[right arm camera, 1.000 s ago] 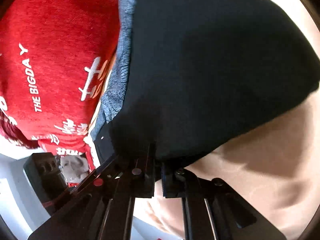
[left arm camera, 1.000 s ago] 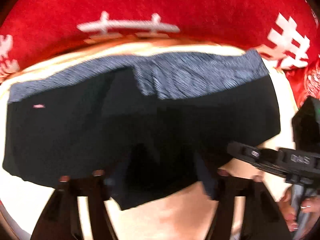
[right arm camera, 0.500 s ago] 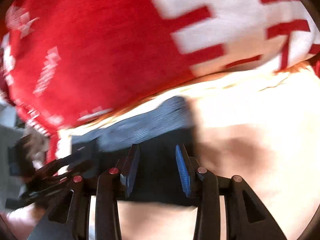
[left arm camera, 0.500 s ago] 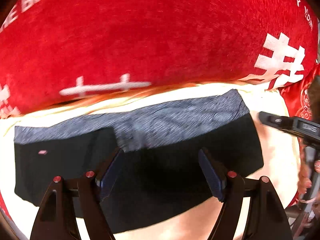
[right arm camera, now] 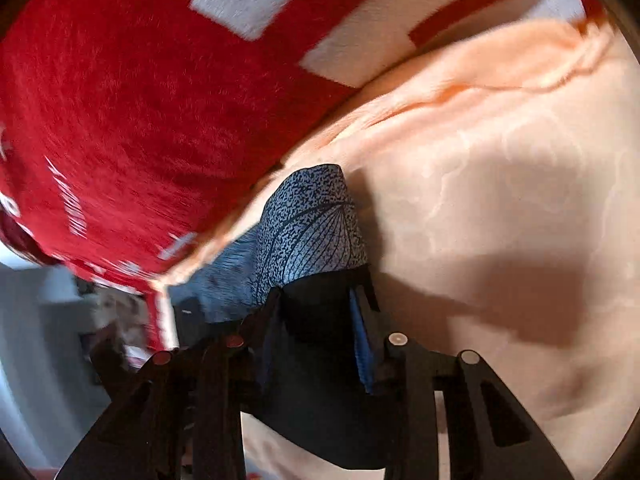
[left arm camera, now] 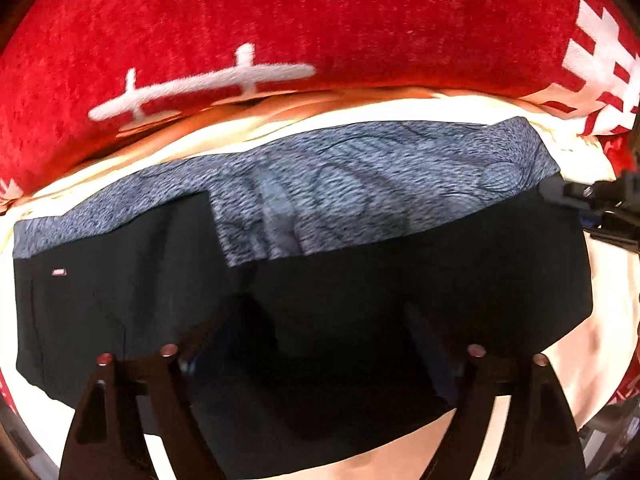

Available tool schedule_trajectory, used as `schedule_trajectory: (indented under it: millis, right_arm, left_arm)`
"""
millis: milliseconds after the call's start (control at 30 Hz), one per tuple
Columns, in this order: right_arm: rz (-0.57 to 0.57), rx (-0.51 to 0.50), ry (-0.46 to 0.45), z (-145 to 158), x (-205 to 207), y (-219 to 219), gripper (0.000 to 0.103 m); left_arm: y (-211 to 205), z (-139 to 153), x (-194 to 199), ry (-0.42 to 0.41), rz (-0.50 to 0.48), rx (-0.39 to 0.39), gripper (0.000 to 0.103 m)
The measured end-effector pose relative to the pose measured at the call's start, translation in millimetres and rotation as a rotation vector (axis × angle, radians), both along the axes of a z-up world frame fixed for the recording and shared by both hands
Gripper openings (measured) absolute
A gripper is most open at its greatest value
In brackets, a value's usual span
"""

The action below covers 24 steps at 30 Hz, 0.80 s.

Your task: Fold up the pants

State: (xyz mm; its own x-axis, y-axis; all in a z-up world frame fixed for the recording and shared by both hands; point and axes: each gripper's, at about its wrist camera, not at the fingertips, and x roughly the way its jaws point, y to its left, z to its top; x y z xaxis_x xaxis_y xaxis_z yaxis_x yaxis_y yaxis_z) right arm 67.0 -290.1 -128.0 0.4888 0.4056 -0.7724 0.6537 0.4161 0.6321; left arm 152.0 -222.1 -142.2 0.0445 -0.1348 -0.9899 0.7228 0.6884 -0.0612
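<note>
The left wrist view is aimed straight down, close over the folded pants on a cream sheet, with a red blanket along the top. The right wrist view is tilted obliquely downward, very near one end of the pants. Pants, sheet and blanket are shared by both views.

We see our left tool opening wide over the folded black pants, grey waistband beside the red blanket.
</note>
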Motion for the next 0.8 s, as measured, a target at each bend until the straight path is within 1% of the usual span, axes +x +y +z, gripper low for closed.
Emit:
schedule_trajectory:
  millis: [33,67,100,167,200,267,333,467,567,700,733,800]
  right_arm:
    - [0.032,-0.059,0.047,0,8,6,0.035]
    - [0.079,-0.139,0.107,0,18,15,0.035]
    - [0.115,-0.208,0.142,2,27,23,0.039]
    - [0.157,-0.307,0.184,8,37,35,0.040]
    - [0.166,-0.331,0.193,11,40,39,0.042]
    - [0.173,-0.330,0.196,13,41,45,0.045]
    - [0.173,-0.336,0.198,18,39,51,0.045]
    - [0.170,-0.382,0.229,33,30,62,0.045]
    - [0.145,-0.396,0.245,40,14,70,0.046]
    - [0.106,-0.399,0.267,51,6,86,0.046]
    - [0.098,-0.413,0.276,55,4,90,0.046]
    - [0.099,-0.482,0.289,69,-1,98,0.046]
  left_arm:
    - [2,-1,1,0.009,0.011,0.002,0.088]
    - [4,-1,1,0.012,0.017,0.002,0.088]
    - [6,1,2,0.011,0.023,0.004,0.088]
    - [11,5,3,0.004,0.026,0.009,0.088]
    - [14,8,2,0.001,0.027,0.011,0.088]
    - [18,11,0,0.003,0.028,0.013,0.088]
    - [25,15,0,0.004,0.036,0.011,0.088]
    - [41,21,1,0.009,0.049,0.015,0.088]
    - [53,24,2,0.013,0.059,0.014,0.088]
    - [81,32,8,0.023,0.070,0.001,0.088]
    - [87,33,10,0.029,0.074,-0.004,0.088]
    - [103,36,13,0.025,0.076,-0.002,0.088]
